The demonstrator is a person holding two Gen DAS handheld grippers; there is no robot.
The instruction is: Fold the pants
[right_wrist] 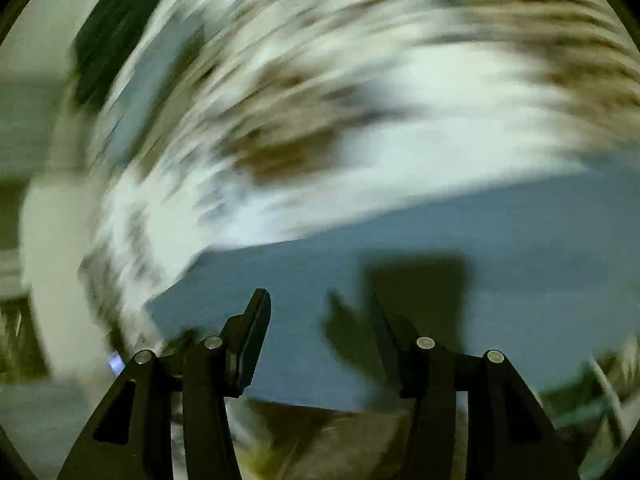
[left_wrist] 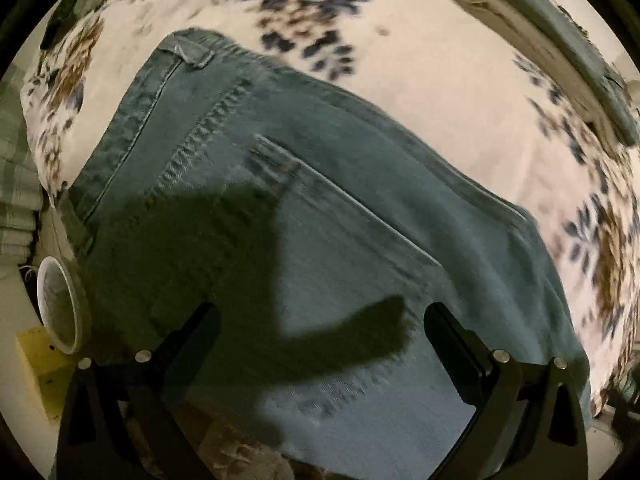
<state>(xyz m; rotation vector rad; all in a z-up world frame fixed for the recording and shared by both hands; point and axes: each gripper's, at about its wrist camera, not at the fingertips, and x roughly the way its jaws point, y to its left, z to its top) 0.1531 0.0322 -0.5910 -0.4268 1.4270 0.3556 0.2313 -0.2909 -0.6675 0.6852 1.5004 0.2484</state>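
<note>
Two grippers were in view, both w/ jaws apart and holding nothing. The left gripper (left_wrist: 320, 320) hovered over the pants (left_wrist: 304, 216), fingers spread wide, one at approx 7 o'clock of the left wrist view and the other at 5 o'clock, bare denim between them and the gripper's own shadow falling across the cloth. Whether the tips touched the fabric couldn't be told. The pants, blue-grey jeans, lay flat on the floral bedspread (left_wrist: 440, 92), waistband and a belt loop toward 11 o'clock, a back pocket near the centre, the denim running down to 6 o'clock under the gripper. The right gripper (right_wrist: 320, 312) was also released, fingers parted less widely, above a blurred blue stretch of the pants (right_wrist: 500, 240) filling 3 to 6 o'clock; that view was heavily motion-smeared, so detail was poor. Bedspread: cream w/ brown and navy flower clusters, spreading from 9 through 12 to 3 o'clock around the jeans. At 8 o'clock in the left view a white cup-like container (left_wrist: 60, 304) sat off the bed edge, beside a yellow block (left_wrist: 40, 364). A dark ledge or frame (left_wrist: 572, 48) ran along 1–2 o'clock.
</note>
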